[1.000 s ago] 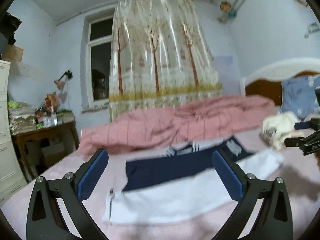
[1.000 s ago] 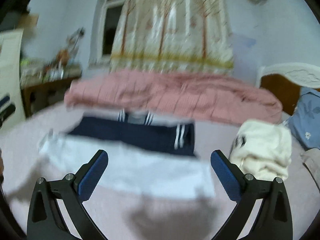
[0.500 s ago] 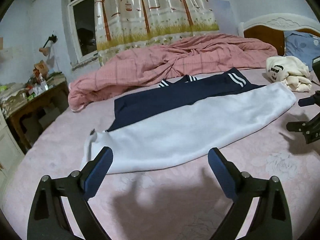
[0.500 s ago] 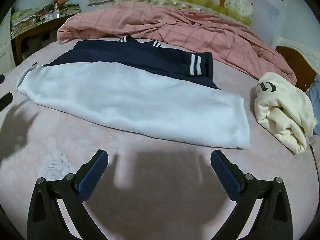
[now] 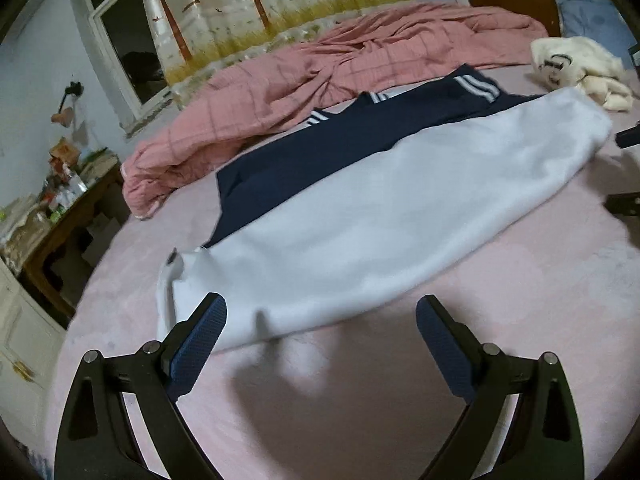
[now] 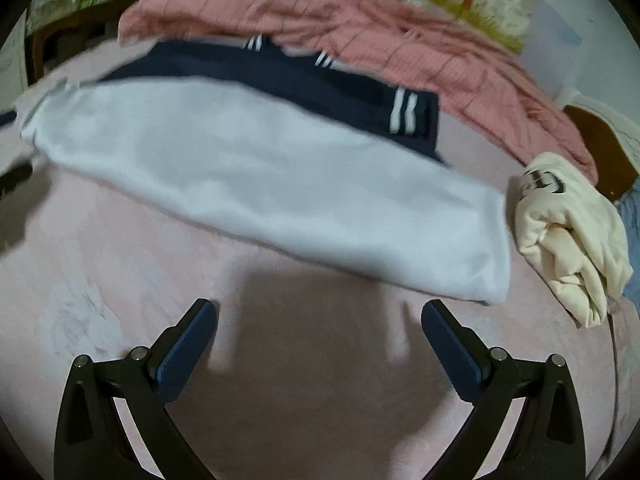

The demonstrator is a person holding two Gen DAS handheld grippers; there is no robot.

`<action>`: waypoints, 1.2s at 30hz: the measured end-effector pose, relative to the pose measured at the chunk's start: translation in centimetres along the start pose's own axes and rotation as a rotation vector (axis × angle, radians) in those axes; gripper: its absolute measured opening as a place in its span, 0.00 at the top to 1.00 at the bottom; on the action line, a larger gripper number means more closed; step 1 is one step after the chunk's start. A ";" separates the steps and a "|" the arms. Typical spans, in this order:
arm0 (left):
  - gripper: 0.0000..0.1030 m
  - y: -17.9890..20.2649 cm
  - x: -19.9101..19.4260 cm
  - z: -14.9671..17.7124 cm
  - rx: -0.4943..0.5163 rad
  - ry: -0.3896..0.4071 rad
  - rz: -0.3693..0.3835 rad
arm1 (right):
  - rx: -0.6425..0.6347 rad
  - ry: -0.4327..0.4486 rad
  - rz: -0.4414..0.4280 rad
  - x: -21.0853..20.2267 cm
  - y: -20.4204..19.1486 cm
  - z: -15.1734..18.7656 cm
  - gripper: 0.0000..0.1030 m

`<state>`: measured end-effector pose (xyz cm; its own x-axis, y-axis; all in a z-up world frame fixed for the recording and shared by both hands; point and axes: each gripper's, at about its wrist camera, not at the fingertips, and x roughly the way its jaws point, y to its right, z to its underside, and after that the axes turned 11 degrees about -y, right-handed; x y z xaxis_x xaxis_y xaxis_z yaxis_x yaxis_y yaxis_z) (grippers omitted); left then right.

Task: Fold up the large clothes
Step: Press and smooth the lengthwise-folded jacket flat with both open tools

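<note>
On the pink bed [image 5: 520, 280] lies a navy-and-white garment [image 5: 380, 216]; left gripper [image 5: 320, 320] and right gripper [image 6: 318, 316] jaws wide apart, empty.

Garment [image 5: 360, 216] flat on bed [image 5: 520, 300]; quilt [image 5: 320, 68] behind; folded clothes [image 6: 568, 232] right.

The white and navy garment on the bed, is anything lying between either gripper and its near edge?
Nothing visible. Only bare pink bedsheet separates the open right gripper from the garment. The open left gripper sits at its near hem. The cream folded top lies beside it, off to the right.
</note>
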<state>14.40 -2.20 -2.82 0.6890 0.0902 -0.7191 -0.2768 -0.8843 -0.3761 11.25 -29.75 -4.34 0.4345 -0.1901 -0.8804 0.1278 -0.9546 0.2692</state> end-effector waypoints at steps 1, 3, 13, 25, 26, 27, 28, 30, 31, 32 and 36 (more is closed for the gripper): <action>0.07 -0.2 0.1 -0.1 0.003 0.001 0.000 | -0.009 -0.003 -0.008 0.1 0.1 -0.1 0.00; 0.07 -0.4 0.3 -0.5 0.033 0.001 -0.003 | -0.035 -0.012 -0.014 0.1 0.3 -0.3 0.00; 0.06 0.3 4.2 -1.7 0.258 -0.156 0.047 | -0.176 -0.036 0.038 2.3 0.4 -3.5 0.00; 0.58 -0.5 6.3 -1.9 0.213 -0.086 0.083 | -0.084 0.102 0.209 4.2 1.4 -4.6 0.22; 0.69 0.3 5.9 -1.7 0.248 -0.067 0.062 | -0.075 0.105 0.219 4.2 1.7 -4.6 0.40; 0.81 1.0 5.4 -1.3 0.276 -0.039 0.034 | -0.075 0.107 0.253 4.1 1.9 -4.5 0.55; 0.84 1.5 5.0 -1.2 0.296 -0.012 -0.011 | -0.089 0.112 0.288 4.1 1.7 -4.4 0.57; 0.86 1.4 4.3 -1.1 0.290 0.007 -0.038 | -0.097 0.142 0.319 3.7 1.3 -3.9 0.72; 0.86 0.8 4.0 -1.1 0.250 0.001 -0.013 | -0.093 0.156 0.322 3.3 1.1 -3.6 0.74; 0.87 0.0 3.4 -1.1 0.204 -0.009 0.020 | -0.087 0.177 0.317 2.6 1.1 -3.2 0.76; 0.88 -1.1 0.1 0.3 0.175 0.025 0.043 | -0.086 0.208 0.288 -0.3 0.2 -0.6 0.78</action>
<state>14.56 -1.10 -2.68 0.6900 0.0403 -0.7227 -0.4172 -0.7938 -0.4426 11.68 -29.75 -3.77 0.6345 -0.3892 -0.6678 0.0444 -0.8442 0.5341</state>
